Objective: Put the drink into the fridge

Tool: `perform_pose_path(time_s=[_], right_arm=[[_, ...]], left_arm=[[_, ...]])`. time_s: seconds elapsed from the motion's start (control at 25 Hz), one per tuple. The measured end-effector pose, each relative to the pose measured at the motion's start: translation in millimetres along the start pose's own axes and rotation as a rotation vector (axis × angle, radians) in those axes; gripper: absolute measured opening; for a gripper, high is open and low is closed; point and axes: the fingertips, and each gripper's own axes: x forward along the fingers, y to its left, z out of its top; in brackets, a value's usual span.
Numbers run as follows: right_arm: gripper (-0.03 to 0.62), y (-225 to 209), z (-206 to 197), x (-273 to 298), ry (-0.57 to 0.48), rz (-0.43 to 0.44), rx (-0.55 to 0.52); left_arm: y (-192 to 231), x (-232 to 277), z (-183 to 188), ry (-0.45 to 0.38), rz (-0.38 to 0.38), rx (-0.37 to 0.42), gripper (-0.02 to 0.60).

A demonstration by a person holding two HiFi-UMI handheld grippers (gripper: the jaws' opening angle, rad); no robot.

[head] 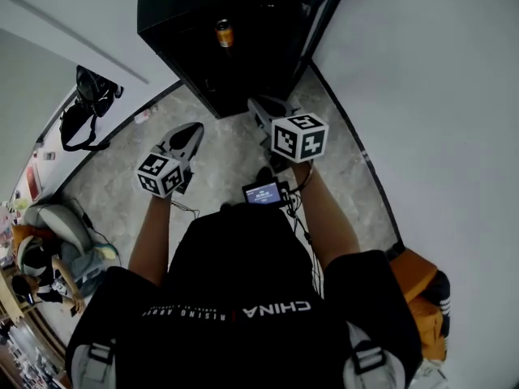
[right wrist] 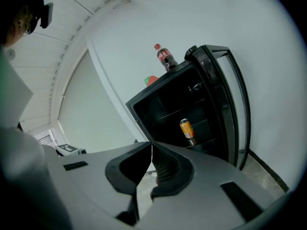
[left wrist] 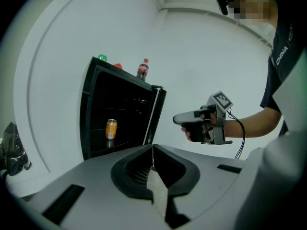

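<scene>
On a shelf inside the open black fridge [head: 174, 23] stands the orange drink can [head: 224, 32], while before it the left hand-held gripper [head: 194, 127] and right hand-held gripper [head: 254, 104] both have jaws pressed together, empty.

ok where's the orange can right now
The orange drink can stands upright on a shelf inside the open black fridge, top centre in the head view. A red-capped dark cola bottle stands on the fridge's roof above it.
</scene>
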Motion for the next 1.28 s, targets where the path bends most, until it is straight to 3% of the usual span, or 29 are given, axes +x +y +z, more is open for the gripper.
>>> perform_pose_path(time_s=[0.16, 0.56, 0.88, 1.08, 1.28], right_arm=[[0.015, 21.0, -19.4, -14.1, -0.003, -0.051, 0.002], [0.015, 106.3, -101.6, -51.9, 0.019, -0.160, -0.020], [0.015, 145.5, -142.0, -80.5, 0.034, -0.197, -0.060], [0.015, 150.3, -141.8, -89.9, 0.056, -0.224, -0.112], [0.015, 142.4, -138.3, -97.5, 0.074, -0.238, -0.119]], left_arm=[[-12.6, -30.0, -5.4, -0.022, -0.041, 0.015, 0.012], [-34.0, -128.1, -63.5, -0.024, -0.097, -0.023, 0.012], [-61.6, -152.8, -94.4, -0.014, -0.163, -0.022, 0.012], [-71.3, -158.1, -94.6, -0.035, -0.138, -0.019, 0.012], [-65.4, -153.8, -80.0, -0.091, -0.022, -0.009, 0.012]])
